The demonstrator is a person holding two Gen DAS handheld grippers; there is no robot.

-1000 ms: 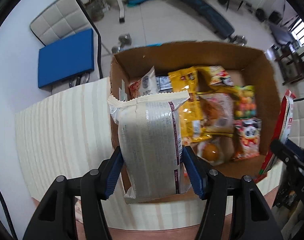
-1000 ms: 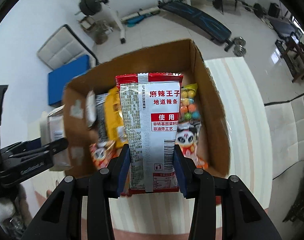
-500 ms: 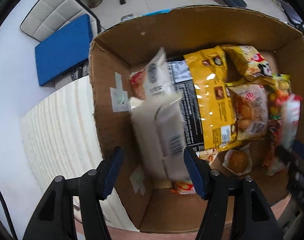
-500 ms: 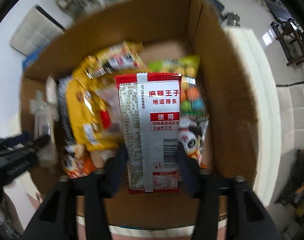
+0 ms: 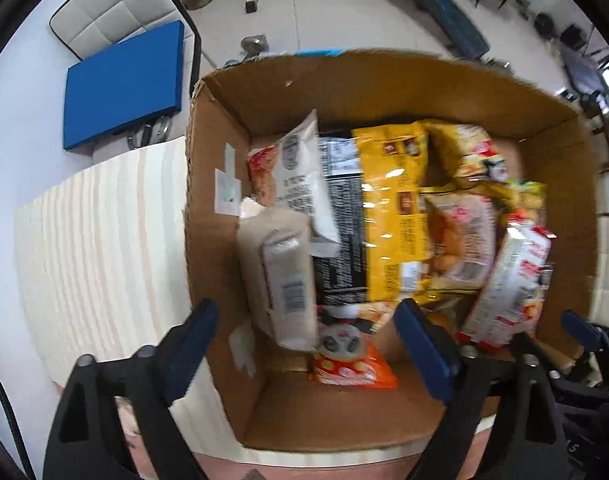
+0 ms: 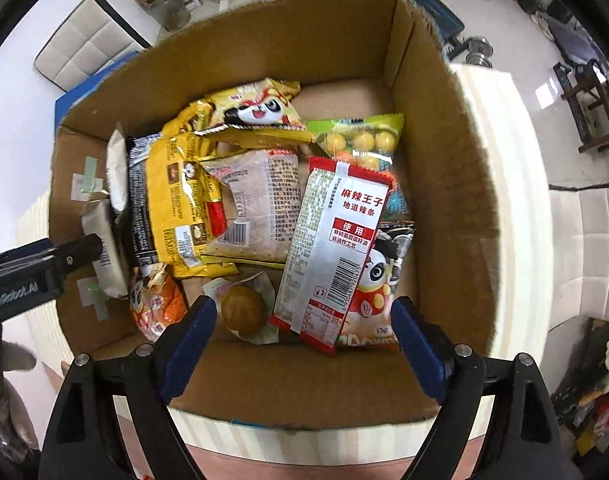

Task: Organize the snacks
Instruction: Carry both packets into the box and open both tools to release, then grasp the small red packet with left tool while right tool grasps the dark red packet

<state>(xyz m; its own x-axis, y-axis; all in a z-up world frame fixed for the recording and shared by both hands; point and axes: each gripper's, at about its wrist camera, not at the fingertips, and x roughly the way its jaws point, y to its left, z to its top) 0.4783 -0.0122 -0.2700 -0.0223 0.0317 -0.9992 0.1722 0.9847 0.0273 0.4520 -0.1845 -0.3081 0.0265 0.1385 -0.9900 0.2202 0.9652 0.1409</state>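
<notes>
A cardboard box (image 5: pixel 216 152) (image 6: pixel 436 184) on a pale striped table holds several snack packs. My left gripper (image 5: pixel 304 344) is open and empty over the box's near left corner; the beige-white pack (image 5: pixel 284 272) lies below it against the left wall. My right gripper (image 6: pixel 300 344) is open and empty above the box's near edge; the red-and-white spicy strip pack (image 6: pixel 336 248) lies in the box on a panda pack (image 6: pixel 380 280). Yellow packs (image 6: pixel 184 208) (image 5: pixel 392 208) fill the middle. The left gripper also shows at the left edge of the right wrist view (image 6: pixel 36 272).
A wrapped brown bun (image 6: pixel 242 312) and an orange panda pack (image 6: pixel 156 304) lie at the box's near side. A blue pad (image 5: pixel 124 84) on a white chair stands beyond the table, with gym gear on the floor behind.
Both grippers moved over the box and opened. The beige-white pack dropped from the left gripper and the red-and-white pack from the right; both now lie in the box.
</notes>
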